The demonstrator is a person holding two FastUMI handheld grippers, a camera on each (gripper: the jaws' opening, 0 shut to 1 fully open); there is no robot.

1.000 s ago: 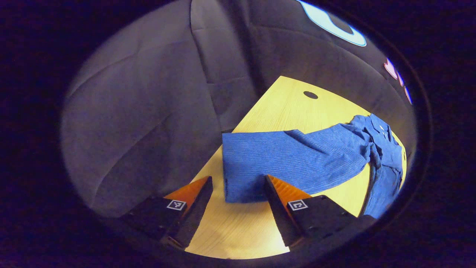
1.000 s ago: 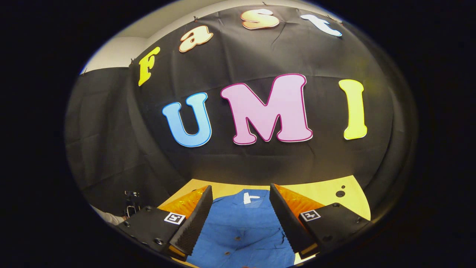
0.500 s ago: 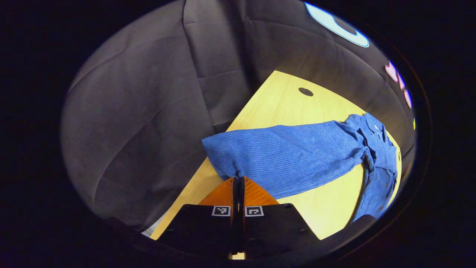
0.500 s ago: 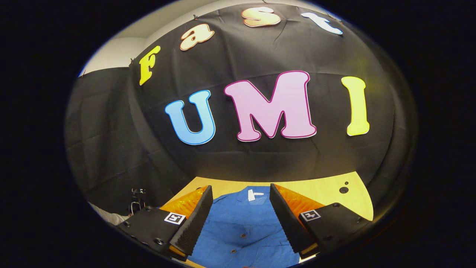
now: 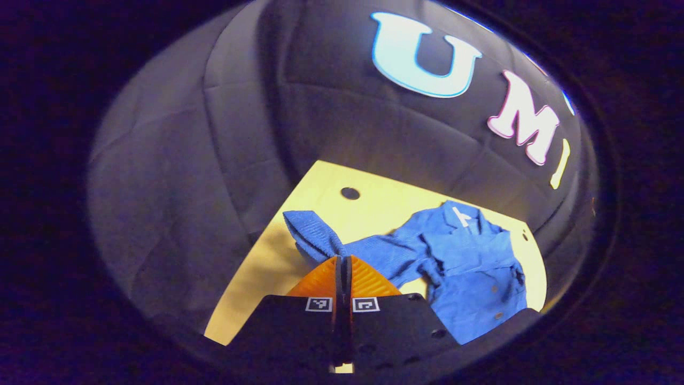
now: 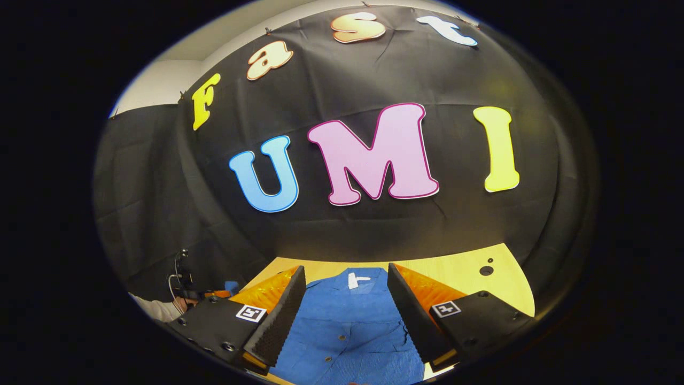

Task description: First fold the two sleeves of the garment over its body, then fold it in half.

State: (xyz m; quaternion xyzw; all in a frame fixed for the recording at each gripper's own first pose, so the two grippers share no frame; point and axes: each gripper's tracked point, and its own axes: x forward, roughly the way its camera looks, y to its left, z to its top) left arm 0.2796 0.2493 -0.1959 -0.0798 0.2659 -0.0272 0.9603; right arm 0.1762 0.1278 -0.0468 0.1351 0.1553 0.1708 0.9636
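A blue buttoned shirt lies face up on the yellow wooden table, collar toward the back wall. My left gripper is shut on the shirt's sleeve near the cuff, which is lifted off the table and bunched above the fingertips. In the right gripper view the shirt's body lies under my right gripper, which hovers open above it, its fingers apart on both sides of the collar tag.
The table has round holes near its back edge, one also at the right. Black cloth walls close in the table's far and left sides. A sleeved hand holding the other gripper shows at the lower left of the right gripper view.
My left gripper closed on the sleeve's end, then lifted it and swung toward the shirt's body, so the sleeve is now bunched and raised. The right gripper has barely moved.
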